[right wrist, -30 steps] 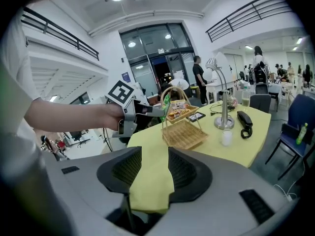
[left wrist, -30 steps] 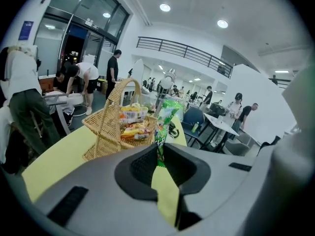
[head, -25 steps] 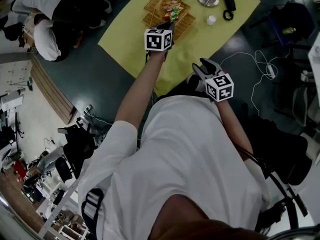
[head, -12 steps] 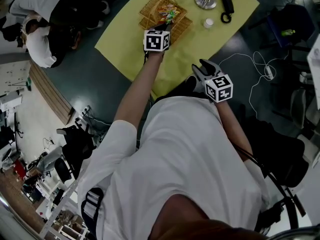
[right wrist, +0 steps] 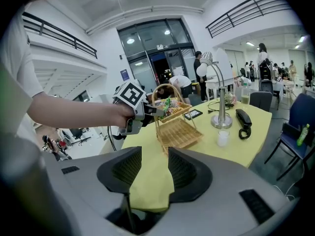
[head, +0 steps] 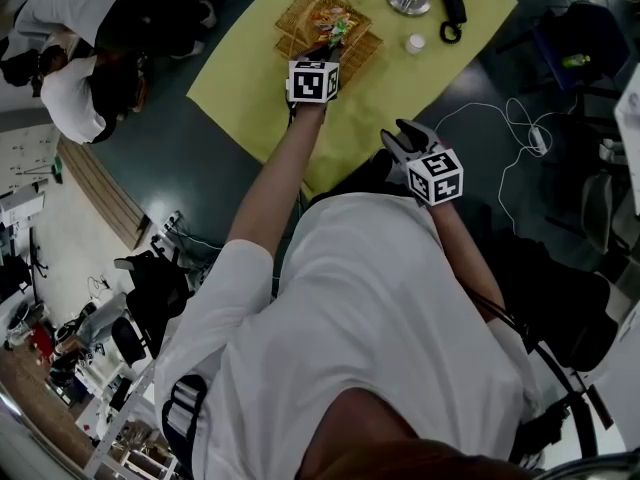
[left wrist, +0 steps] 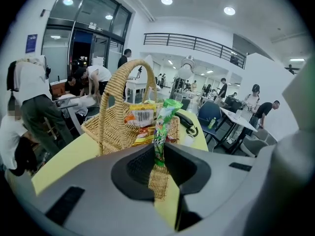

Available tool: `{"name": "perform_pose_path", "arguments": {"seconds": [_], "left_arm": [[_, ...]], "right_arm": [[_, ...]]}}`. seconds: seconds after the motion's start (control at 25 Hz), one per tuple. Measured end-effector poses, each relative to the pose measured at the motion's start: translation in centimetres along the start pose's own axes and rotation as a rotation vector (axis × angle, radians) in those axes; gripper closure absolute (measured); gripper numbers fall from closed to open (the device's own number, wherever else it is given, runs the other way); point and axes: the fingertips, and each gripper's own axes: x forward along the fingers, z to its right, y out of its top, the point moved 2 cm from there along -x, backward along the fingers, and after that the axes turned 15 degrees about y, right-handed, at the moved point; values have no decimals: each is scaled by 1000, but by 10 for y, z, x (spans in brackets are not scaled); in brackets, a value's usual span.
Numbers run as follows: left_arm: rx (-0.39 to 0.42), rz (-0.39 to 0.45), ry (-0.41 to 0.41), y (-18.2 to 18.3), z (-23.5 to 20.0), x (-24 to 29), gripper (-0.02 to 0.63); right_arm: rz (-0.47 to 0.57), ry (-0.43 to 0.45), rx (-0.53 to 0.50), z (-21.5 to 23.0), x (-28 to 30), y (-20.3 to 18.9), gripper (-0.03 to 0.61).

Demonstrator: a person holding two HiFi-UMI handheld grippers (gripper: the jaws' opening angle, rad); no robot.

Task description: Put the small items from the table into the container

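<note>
Left arm reaches out over the yellow table point(head: 440, 63); right arm stays bent close to the body.
The wicker basket point(head: 300, 13) stands at the table's far side. The left gripper point(head: 332, 50) tilts down at the basket's rim, its jaws narrowed on a green snack packet point(left wrist: 161, 127) that stands upright. The right gripper point(head: 395, 131) hovers over the near table edge, jaws apart and empty.

Overhead — gripper views toward basket point(left wrist: 113, 129)

Left gripper point(left wrist: 158, 156) outstretched, fingers point(left wrist: 135, 168) clamped; right gripper point(right wrist: 150, 168) near torso, fingers point(right wrist: 125, 171) apart.
</note>
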Motion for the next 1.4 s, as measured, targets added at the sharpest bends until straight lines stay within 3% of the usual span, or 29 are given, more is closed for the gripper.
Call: {"name": "perform_pose_path", "arguments": {"seconds": [0.28,1.04,1.2,1.4], "left_arm": [[-53,13,22,-2,-4,-5,561],[-72,103,24,-4,-39,-57,560],[-81,137,-12,-15,-54,-85,561],[-64,164,-83,-35,-62,-123,563]], "right_arm": [[-11,16,-5,-1,6,0,399],[-38,53,-56,-30,38,10,399],[-20,36,-71,-43,46,15,404],[13,-1,-75,-62,52,15,480]]}}
